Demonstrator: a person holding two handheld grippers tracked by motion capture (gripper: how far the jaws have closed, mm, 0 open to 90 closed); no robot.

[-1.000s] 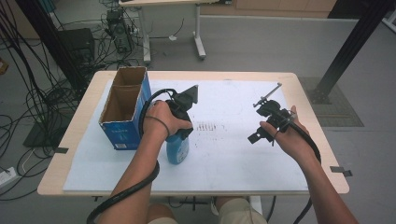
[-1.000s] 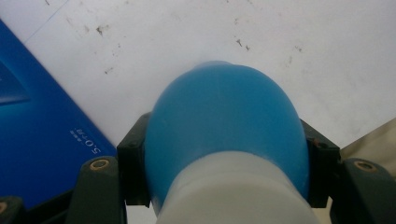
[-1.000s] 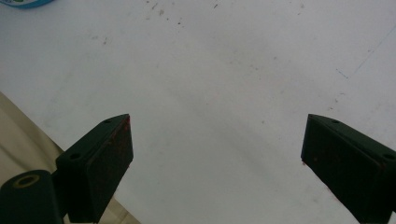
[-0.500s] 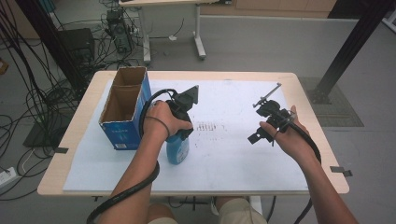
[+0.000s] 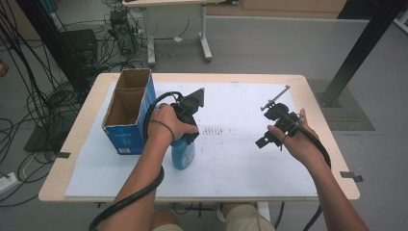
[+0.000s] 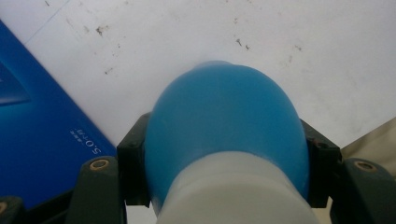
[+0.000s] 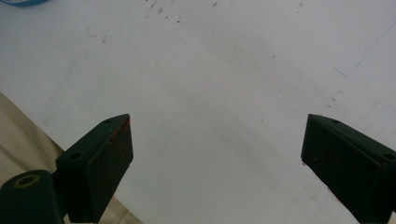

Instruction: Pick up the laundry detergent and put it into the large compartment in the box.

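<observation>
The blue box (image 6: 42, 140) bears small white lettering, perhaps "S.O.T.B", upside down

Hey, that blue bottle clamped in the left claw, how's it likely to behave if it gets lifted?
The blue bottle looks smooth and rounded, so it may slip or swivel between the left claw pads. It seems rigid: no denting shows where the pads press. Tall and narrow in the high view, it could tip when set down.

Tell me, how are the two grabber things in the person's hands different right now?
The left gripper is shut on the blue bottle, squeezing it from both sides; the right gripper is open, with nothing between its jaws. The left gripper sits beside the blue cardboard box; the right gripper is over bare white mat, away from the box. Both have black jaws and are held by a hand.
</observation>
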